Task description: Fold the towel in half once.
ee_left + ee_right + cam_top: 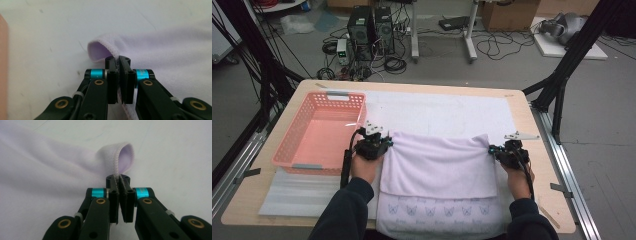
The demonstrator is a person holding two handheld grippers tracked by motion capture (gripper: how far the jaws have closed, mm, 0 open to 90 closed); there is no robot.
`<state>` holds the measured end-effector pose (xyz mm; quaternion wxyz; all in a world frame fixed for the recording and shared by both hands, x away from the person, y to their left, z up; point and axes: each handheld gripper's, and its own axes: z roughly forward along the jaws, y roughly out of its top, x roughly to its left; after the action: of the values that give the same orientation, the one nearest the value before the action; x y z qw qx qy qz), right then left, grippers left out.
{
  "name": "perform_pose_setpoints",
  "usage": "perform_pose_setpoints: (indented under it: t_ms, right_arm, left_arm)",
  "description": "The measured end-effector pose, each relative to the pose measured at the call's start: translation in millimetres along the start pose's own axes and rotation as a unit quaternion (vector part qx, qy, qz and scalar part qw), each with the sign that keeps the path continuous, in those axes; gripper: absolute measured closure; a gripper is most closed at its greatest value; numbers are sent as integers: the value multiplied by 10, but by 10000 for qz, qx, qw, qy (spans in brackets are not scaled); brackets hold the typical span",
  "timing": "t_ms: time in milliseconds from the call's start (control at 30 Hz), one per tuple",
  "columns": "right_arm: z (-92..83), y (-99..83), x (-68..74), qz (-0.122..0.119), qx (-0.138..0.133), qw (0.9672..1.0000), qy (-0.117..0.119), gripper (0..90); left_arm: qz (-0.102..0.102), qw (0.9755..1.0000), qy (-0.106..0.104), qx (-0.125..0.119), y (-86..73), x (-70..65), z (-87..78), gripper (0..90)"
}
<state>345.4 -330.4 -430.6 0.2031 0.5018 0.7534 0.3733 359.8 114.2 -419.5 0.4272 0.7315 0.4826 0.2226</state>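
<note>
- I am holding the left gripper (pixel 119 58) clamped on the towel's (pixel 439 165) left fold corner; the hem is running between the closed jaws.
- I am keeping the right gripper (pixel 119 178) pinched on the opposite corner likewise, its looped hem (pixel 122 157) curling just past the tips.
- Gripping both corners is keeping the folded edge taut and straight, I judge, ready for another fold.
- The towel is lying doubled over mid-tabletop (pixel 532 125), on a white mat (pixel 437 107), butterfly-printed end (pixel 437 210) nearest me.
- A pink basket (pixel 319 132) is sitting just beside the left gripper, probably where the folded towel goes.
</note>
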Motion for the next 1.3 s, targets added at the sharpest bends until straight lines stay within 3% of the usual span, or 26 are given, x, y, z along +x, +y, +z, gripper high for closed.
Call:
perform_pose_setpoints:
  t_ms: [100,267,333,400,467,567,633,700,767,867,933,1033,1167,1300]
  right_arm:
    - [43,176,-76,122,-209,9997,-98,867]
    - [95,404,-115,180,-481,9984,-236,866]
    - [108,464,-118,189,-616,9974,-317,865]
    - [122,515,-107,236,-744,9959,-461,863]
    - [170,536,-78,356,-672,9960,-474,837]
    - [243,522,-19,304,-511,9966,-573,662]
    - [237,512,15,247,-388,9976,-508,628]
    - [203,516,69,-59,-239,9981,-572,602]
    - [154,515,119,-191,-191,9980,-575,570]
    - [52,455,151,-237,-332,9977,-538,524]
    - [3,367,142,-95,-338,9989,-309,494]
    - [-60,207,192,-386,-241,9987,-210,469]
    - [-161,-3,249,-339,-308,9989,-59,451]
    - [-246,-177,348,-532,-242,9983,-34,464]
  left_arm:
    - [-118,9997,84,-190,182,53,45,854]
    - [-92,9985,242,-477,389,123,131,854]
    - [-76,9970,269,-724,400,129,144,853]
    - [-22,9967,267,-770,388,92,143,844]
    - [205,9956,262,-876,322,8,134,770]
    - [-112,9970,-25,-768,227,-30,151,509]
    - [-105,9986,-207,-485,177,-66,162,468]
    - [-63,9978,-371,-547,103,-128,145,450]
    - [56,9977,-464,-492,55,-184,128,444]
    - [185,9967,-647,-445,0,-243,97,401]
    - [356,9958,-715,-436,-45,-288,54,396]
    - [586,9939,-853,-378,-107,-348,-12,379]
    - [436,9918,-1110,-467,-193,-377,-102,345]
    - [459,9913,-1128,-507,-278,-369,-199,314]
